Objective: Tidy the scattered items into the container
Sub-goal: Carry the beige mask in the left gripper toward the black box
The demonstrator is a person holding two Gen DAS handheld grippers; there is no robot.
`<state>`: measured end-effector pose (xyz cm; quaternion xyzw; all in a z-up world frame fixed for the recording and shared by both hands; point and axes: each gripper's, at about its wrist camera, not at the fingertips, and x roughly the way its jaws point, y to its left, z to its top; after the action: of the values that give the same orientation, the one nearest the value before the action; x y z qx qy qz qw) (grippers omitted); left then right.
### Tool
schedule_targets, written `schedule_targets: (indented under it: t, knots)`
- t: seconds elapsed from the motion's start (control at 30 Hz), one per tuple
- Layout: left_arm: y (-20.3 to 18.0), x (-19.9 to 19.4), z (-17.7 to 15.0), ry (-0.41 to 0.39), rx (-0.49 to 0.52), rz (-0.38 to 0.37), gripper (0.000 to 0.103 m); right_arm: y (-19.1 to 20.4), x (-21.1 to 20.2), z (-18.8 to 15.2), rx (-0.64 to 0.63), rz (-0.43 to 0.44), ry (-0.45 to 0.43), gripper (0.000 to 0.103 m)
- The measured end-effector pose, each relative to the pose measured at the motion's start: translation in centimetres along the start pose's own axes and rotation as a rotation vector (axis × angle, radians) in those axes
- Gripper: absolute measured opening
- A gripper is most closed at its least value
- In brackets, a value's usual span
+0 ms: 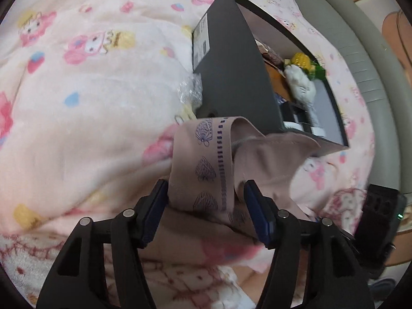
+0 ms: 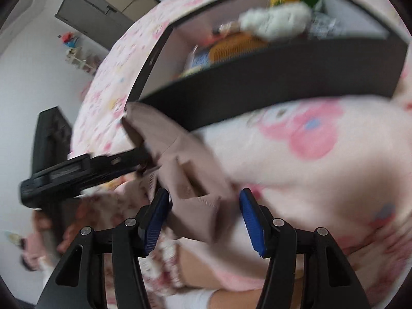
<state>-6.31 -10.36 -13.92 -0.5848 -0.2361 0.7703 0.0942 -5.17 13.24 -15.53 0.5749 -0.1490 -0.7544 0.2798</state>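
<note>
A dusty-pink garment [image 1: 206,170] with a shell-printed band lies between the fingers of my left gripper [image 1: 204,200]; the jaws stand wide and do not pinch it. The same garment [image 2: 185,170] hangs between the fingers of my right gripper [image 2: 203,213], whose jaws are also wide apart. The other gripper [image 2: 85,170] reaches in from the left and touches the cloth. A dark open box [image 1: 231,72] stands on the bed just beyond, holding a white plush toy [image 1: 301,82], a yellow-green toy [image 1: 301,61] and other items. The box [image 2: 270,82] fills the upper right wrist view.
A pink cartoon-print blanket [image 1: 90,90] covers the bed. Crumpled clear plastic [image 1: 189,91] lies by the box's left side. A grey padded bed edge [image 1: 360,59] runs at right. A grey cabinet [image 2: 87,10] and white floor [image 2: 31,77] lie beyond the bed.
</note>
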Motion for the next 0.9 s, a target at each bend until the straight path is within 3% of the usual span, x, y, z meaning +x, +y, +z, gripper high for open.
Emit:
schedule_targets:
  t: [0.03,0.07,0.1,0.13,0.3,0.37,0.47,0.57,0.77,0.8,0.87,0.9]
  knots:
    - [0.0,0.2,0.2,-0.003,0.003,0.011,0.035,0.4,0.3,0.0,-0.034,-0.012,-0.004,0.044]
    - [0.2,0.3,0.2,0.006,0.0,-0.002,0.025,0.8,0.5,0.0,-0.057,-0.029,0.002,0.016]
    - [0.3,0.3,0.2,0.019,-0.001,-0.044,0.009,1.0,0.8,0.0,-0.074,-0.043,0.014,0.01]
    - [0.5,0.0,0.1,0.018,0.0,-0.098,0.007,1.2,0.9,-0.1,-0.081,-0.048,0.016,0.01]
    - [1.1,-2.8,-0.7,-0.045,0.025,-0.349,0.006,1.9,-1.5,0.0,-0.11,-0.072,-0.059,0.007]
    - [1.5,-3.5,-0.8,-0.068,0.01,-0.392,0.006,1.7,-3.4,0.3,-0.11,-0.104,-0.109,0.007]
    - [1.7,-3.4,-0.7,-0.062,-0.024,-0.394,0.006,1.0,-5.7,0.3,-0.11,-0.158,-0.159,0.007]
    - [1.2,-3.2,-1.0,-0.052,-0.019,-0.37,0.006,-0.1,-5.8,0.3,-0.094,-0.281,-0.121,0.007]
    - [2.3,-2.8,-1.4,-0.059,-0.076,-0.294,0.007,-2.2,-6.8,-0.5,-0.05,-0.327,-0.104,0.008]
    - [2.5,-2.8,-1.4,-0.057,-0.085,-0.299,0.01,-2.2,-7.1,-0.5,-0.05,-0.323,-0.116,0.009]
    - [2.3,-2.8,-1.3,-0.065,-0.077,-0.329,0.025,-1.9,-7.9,-0.3,-0.059,-0.294,-0.143,0.012]
    - [1.9,-2.8,-1.3,-0.065,-0.063,-0.35,0.039,-1.7,-8.3,-0.2,-0.068,-0.279,-0.159,0.014]
